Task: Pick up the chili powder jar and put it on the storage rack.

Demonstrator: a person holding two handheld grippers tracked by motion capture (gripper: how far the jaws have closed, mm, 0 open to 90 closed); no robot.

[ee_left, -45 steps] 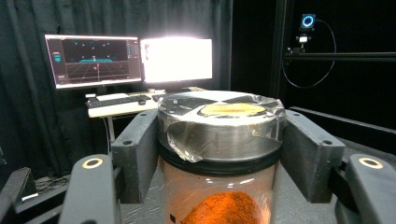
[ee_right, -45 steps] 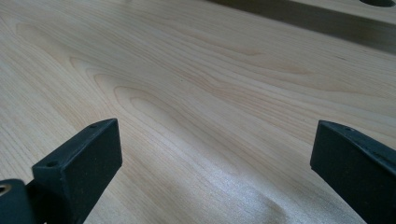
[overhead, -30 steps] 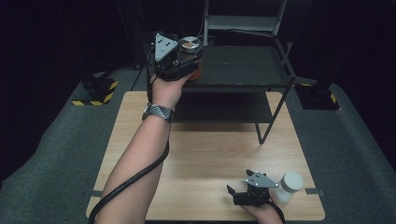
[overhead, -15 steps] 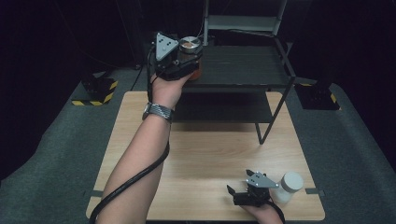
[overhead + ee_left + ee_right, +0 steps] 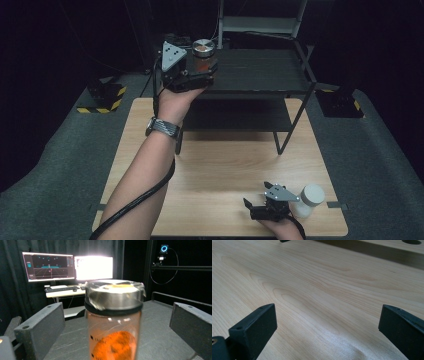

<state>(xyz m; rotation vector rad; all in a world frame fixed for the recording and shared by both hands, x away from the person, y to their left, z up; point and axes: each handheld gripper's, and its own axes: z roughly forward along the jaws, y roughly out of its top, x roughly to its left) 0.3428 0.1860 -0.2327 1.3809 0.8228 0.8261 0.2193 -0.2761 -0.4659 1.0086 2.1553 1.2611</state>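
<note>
From above I see the table lit evenly from overhead, bright against near-black surroundings; the shelf behind it casts a soft shadow onto the wood beneath. In the left gripper view, a blown-out white monitor behind the jar flares, and the jar's lid is slightly smeared. In the right gripper view, the near wood grain shows a pale sheen and blurs.

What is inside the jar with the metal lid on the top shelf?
Through the clear wall of the jar, an orange powdery mass sits low inside. The metal lid covers the top, so how high the filling reaches cannot be told.
</note>
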